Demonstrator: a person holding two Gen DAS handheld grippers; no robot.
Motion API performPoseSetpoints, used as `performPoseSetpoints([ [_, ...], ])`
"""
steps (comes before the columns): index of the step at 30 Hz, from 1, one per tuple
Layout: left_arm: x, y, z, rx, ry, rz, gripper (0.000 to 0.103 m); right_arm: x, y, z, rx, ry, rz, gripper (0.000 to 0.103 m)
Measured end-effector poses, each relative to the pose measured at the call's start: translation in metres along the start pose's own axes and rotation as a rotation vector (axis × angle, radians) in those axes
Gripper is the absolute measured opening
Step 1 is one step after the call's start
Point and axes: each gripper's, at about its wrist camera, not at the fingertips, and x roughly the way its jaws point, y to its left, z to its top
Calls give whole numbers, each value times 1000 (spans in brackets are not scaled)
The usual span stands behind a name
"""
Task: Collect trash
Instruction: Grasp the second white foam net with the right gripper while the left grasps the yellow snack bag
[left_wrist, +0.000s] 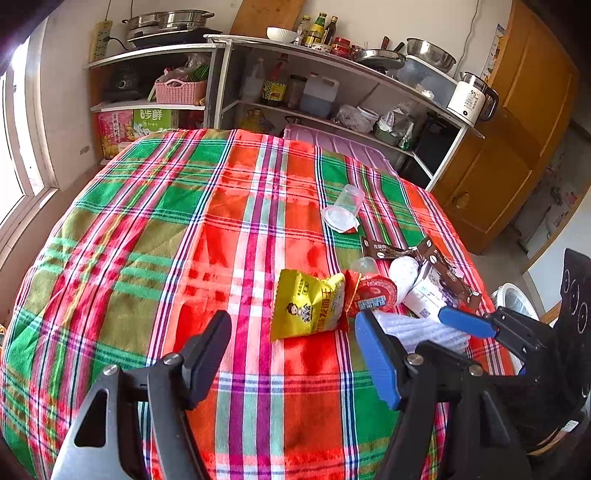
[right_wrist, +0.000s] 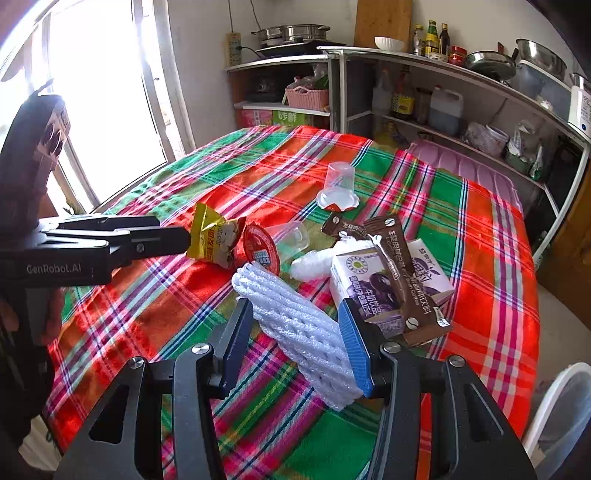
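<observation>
Trash lies on a plaid tablecloth (left_wrist: 155, 229). My right gripper (right_wrist: 297, 332) is open around a white foam fruit net (right_wrist: 295, 325), which also shows in the left wrist view (left_wrist: 417, 328); its fingers sit on either side, not squeezing. My left gripper (left_wrist: 295, 350) is open and empty, just short of a yellow snack bag (left_wrist: 308, 304), seen too in the right wrist view (right_wrist: 216, 238). Nearby lie a red-lidded clear cup (right_wrist: 264, 247), a milk carton (right_wrist: 373, 280), brown coffee sachets (right_wrist: 402, 273), a crumpled white wrapper (right_wrist: 314, 262) and an upturned clear cup (right_wrist: 338, 184).
A white bin (right_wrist: 561, 413) stands at the table's right edge, also seen in the left wrist view (left_wrist: 515, 299). Kitchen shelves (left_wrist: 332, 96) with bottles and pots stand behind the table. A window (right_wrist: 99, 110) is on the left. A purple lidded box (left_wrist: 340, 146) sits behind the table.
</observation>
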Motion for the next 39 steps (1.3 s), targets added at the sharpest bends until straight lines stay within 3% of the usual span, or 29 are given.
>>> performPoseSetpoints([
  [7, 26, -2, 9, 31, 51, -57, 72, 3, -4, -6, 20, 34, 54, 49],
  [19, 43, -6, 11, 34, 75, -85, 72, 9, -5, -10, 0, 46, 2, 49],
  [21, 44, -5, 11, 33, 73, -79, 70, 8, -4, -13, 4, 39, -9, 45],
  [26, 43, -7, 10, 43, 69, -64, 50, 0, -8, -16, 25, 30, -20, 31],
  [30, 40, -11, 9, 51, 65, -49, 41, -6, -10, -23, 45, 22, -28, 26],
  [39, 15, -27, -10, 34, 29, -46, 38, -31, -12, -44, 132, -16, -17, 23],
])
